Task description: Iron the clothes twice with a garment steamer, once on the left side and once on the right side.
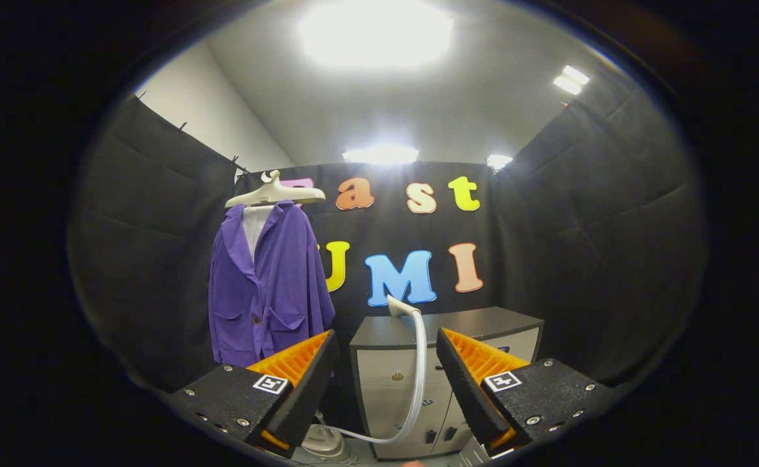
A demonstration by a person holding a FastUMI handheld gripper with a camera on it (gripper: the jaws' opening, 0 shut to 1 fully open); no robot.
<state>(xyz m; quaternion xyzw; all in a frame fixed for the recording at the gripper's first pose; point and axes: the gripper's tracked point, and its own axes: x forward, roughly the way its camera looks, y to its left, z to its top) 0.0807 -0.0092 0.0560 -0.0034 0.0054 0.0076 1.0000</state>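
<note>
1. The booth's black cloth wall (587,246) closes the scene on three sides, under a pale ceiling with bright light panels (374,29).
2. A purple jacket (266,285) hangs against the wall, to the left of the fingers and beyond them. It is open at the collar, showing something white beneath, and it has patch pockets low on the front. Its hem drops behind the left finger.
3. A grey cabinet (447,363) stands on the floor straight ahead, seen through the gap between the fingers. It has a dark top and pale door fronts with dark handles low down.
4. The gripper (386,363) is held wide open, its two fingers well apart and pressing on nothing. The jacket and the steamer are both clear of them.
5. The garment steamer's hose (420,370), pale and translucent, runs down in front of the cabinet between the fingers and curves left toward the floor.
6. A cream hanger (276,192) carries the jacket at the shoulders, its hook at the top edge of the cloth wall.
7. The steamer's base (323,442) sits on the floor by the left finger, where the hose ends.
8. The steamer head (397,305) stands at the top of the hose, at the level of the cabinet's top, right of the jacket and apart from it.
</note>
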